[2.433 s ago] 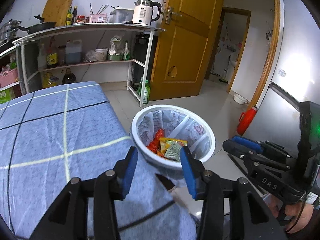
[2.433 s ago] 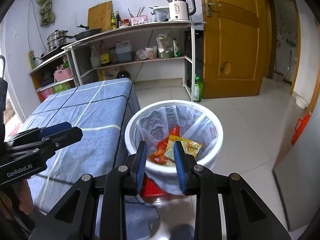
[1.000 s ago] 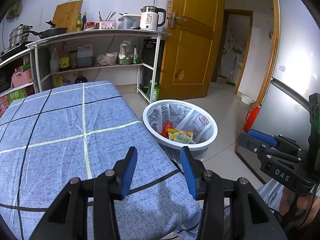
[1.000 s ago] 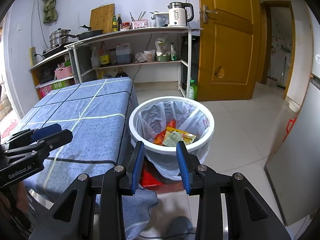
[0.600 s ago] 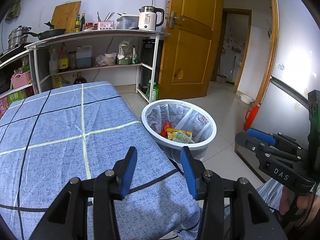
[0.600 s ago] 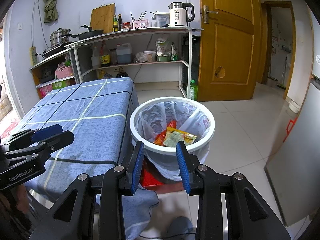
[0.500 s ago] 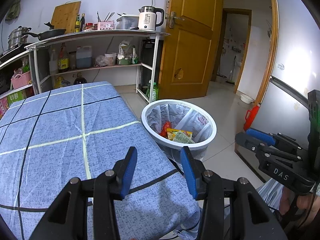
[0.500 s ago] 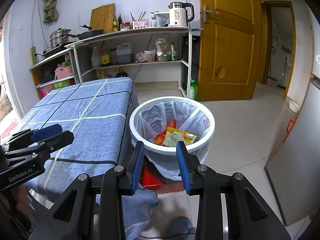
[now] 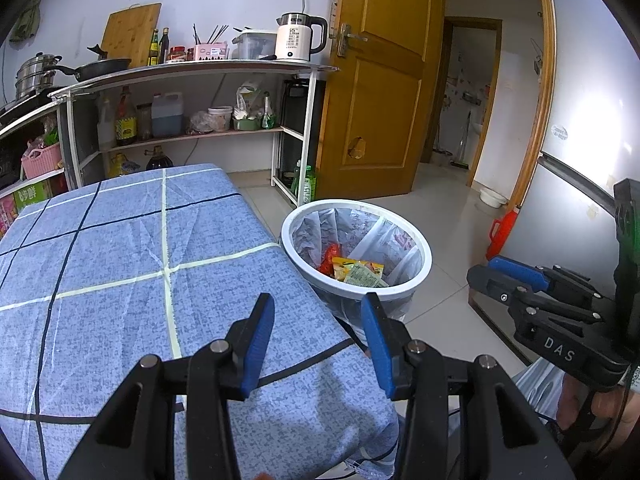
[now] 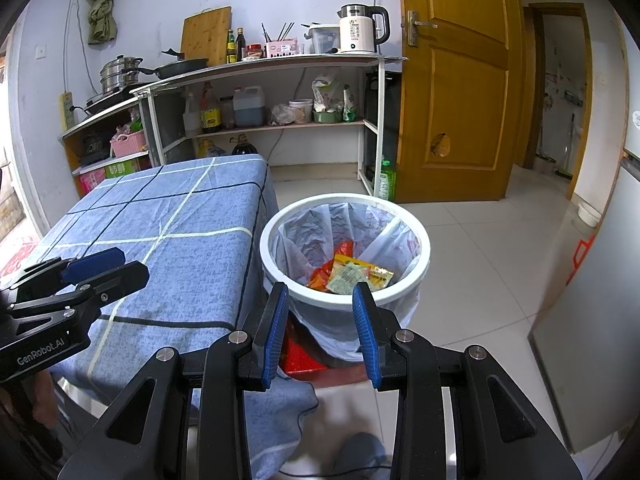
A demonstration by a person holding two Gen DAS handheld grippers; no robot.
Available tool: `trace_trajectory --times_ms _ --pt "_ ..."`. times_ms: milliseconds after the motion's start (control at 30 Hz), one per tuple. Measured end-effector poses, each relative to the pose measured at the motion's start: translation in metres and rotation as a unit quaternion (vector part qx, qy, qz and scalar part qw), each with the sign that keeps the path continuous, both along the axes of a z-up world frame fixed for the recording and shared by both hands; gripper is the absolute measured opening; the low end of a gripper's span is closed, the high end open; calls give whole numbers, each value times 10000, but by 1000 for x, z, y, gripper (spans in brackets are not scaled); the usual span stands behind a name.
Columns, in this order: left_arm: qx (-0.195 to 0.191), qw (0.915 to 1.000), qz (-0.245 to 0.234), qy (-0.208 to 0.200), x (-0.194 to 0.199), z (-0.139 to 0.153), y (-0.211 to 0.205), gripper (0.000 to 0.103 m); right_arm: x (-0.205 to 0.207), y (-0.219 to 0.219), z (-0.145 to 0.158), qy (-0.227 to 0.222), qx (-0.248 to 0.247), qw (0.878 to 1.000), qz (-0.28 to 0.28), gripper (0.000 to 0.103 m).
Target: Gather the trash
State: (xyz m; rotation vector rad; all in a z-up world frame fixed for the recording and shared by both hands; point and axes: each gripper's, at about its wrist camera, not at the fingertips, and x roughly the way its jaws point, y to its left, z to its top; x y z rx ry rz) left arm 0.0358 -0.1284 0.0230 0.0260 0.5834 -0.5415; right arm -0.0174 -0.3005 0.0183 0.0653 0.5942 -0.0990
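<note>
Both grippers stand empty with jaws apart: left gripper (image 9: 318, 312) above the blue checked tablecloth (image 9: 120, 264), right gripper (image 10: 320, 300) before the white trash bin (image 10: 424, 256). Snack wrappers (image 10: 352, 274) lie inside the lined bin, just beside the table's edge.

White bin (image 10: 345, 300), lined w/ plastic bag, stood on the floor just right of the table (image 10: 168, 240) w/ blue checked cloth. Snack wrappers (image 10: 348, 274) lay inside the bin. Right tool (image 10: 321, 322) hung above the bin's near rim, jaws apart, nothing between. Left tool (image 10: 96, 272) was left of the bin, over the table edge. Red item (image 10: 298, 356) sat under the bin.
</note>
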Motion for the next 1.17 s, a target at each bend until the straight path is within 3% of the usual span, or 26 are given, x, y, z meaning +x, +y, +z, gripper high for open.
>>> trace_trajectory --times_ms 500,667,1167 --pt "34 10000 19 7 0 0 -2 47 1 1 -1 14 -12 10000 17 34" --pt "240 9996 92 -83 -2 -3 -7 47 1 1 -1 22 -16 10000 24 34" --pt "203 9998 34 -15 -1 -8 -9 47 1 -1 -3 21 -15 10000 16 34"
